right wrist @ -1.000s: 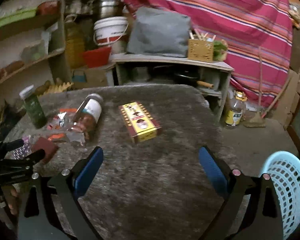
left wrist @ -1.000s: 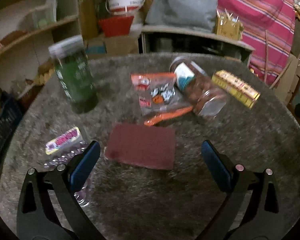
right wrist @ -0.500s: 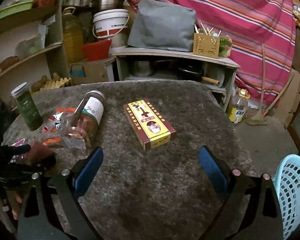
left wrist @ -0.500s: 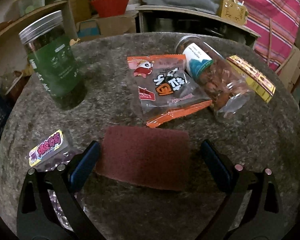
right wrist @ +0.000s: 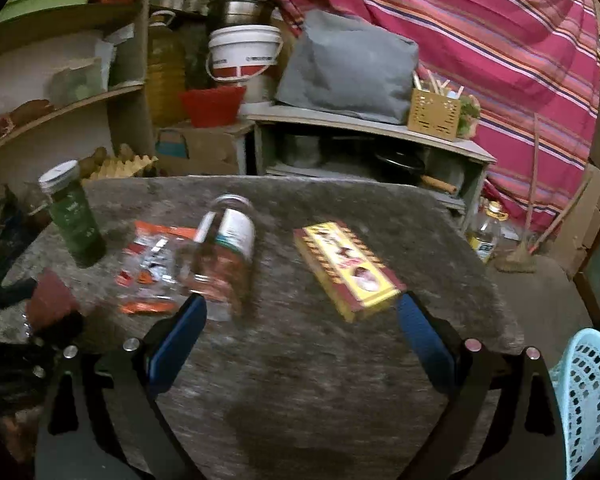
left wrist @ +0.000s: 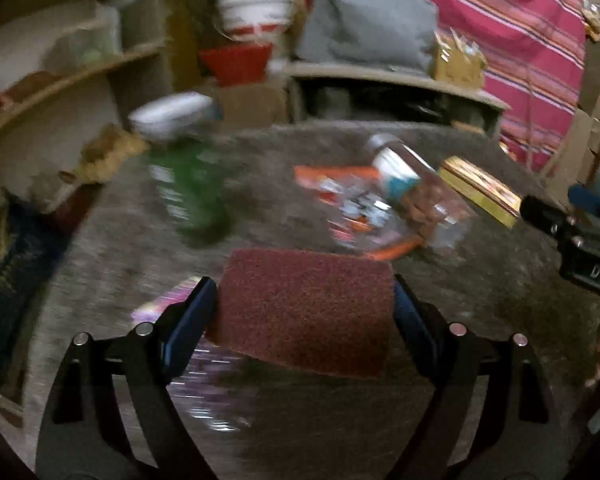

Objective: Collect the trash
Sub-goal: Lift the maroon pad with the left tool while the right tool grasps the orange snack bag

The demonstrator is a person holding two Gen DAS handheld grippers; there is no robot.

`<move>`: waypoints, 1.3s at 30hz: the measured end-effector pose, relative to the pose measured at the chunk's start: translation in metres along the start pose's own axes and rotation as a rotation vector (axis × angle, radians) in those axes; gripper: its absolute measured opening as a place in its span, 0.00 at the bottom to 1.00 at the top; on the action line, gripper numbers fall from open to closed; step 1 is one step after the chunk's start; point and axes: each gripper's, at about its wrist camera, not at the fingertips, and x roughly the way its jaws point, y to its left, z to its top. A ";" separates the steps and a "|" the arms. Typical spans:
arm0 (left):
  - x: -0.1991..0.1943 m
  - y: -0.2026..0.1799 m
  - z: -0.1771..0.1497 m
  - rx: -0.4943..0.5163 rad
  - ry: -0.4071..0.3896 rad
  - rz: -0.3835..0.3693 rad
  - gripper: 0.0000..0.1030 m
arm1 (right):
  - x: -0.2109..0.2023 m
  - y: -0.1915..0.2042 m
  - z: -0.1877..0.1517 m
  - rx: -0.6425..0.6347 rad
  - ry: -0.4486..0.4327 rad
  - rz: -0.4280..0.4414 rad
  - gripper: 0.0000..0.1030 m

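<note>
Left claw pinches the scouring pad; right claw spread over the table.

From the left wrist we see a green jar with a pale lid [left wrist: 188, 184] upright on the grey fuzzy table [left wrist: 500, 280], a clear plastic jar of brown contents [left wrist: 416, 192] on its side, touching an orange-edged snack wrapper [left wrist: 352, 204]. Our left gripper [left wrist: 304, 304] has just been closing, and its blue pads press both ends of the flat dark-red scouring pad [left wrist: 304, 308], lifted over a blurred purple packet [left wrist: 204, 364]. From the right wrist, the yellow and red flat box [right wrist: 348, 268] lies just beyond our right gripper [right wrist: 300, 320], whose fingers stand wide apart with nothing between them. A light-blue perforated plastic basket [right wrist: 592, 396] stands off the table's right edge; we cannot see inside.
</note>
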 end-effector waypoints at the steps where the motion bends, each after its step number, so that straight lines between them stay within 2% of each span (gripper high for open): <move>1: -0.004 0.012 0.000 -0.014 -0.015 0.017 0.81 | 0.002 0.008 0.001 -0.004 0.004 0.007 0.92; 6: -0.007 0.068 -0.008 -0.082 -0.023 0.098 0.82 | 0.013 0.054 0.002 -0.055 0.024 0.036 0.92; 14: 0.007 0.132 -0.018 -0.157 0.001 0.157 0.82 | 0.043 0.118 0.006 -0.119 0.085 0.062 0.92; 24: 0.013 0.158 -0.014 -0.171 -0.010 0.192 0.82 | 0.081 0.156 0.006 -0.141 0.146 0.031 0.90; 26: 0.014 0.159 -0.014 -0.172 -0.009 0.194 0.82 | 0.085 0.157 0.005 -0.143 0.160 0.030 0.84; 28: 0.015 0.160 -0.013 -0.176 -0.010 0.191 0.82 | 0.088 0.157 0.006 -0.138 0.173 0.030 0.70; 32: 0.015 0.159 -0.013 -0.176 -0.010 0.184 0.82 | 0.087 0.154 0.006 -0.125 0.177 0.019 0.64; 34: 0.015 0.158 -0.014 -0.170 -0.009 0.183 0.82 | 0.087 0.156 0.005 -0.131 0.174 0.023 0.47; 38: 0.014 0.155 -0.013 -0.160 -0.010 0.188 0.82 | 0.088 0.151 0.006 -0.108 0.175 0.041 0.41; 39: 0.014 0.155 -0.013 -0.161 -0.010 0.187 0.82 | 0.088 0.150 0.006 -0.102 0.173 0.044 0.34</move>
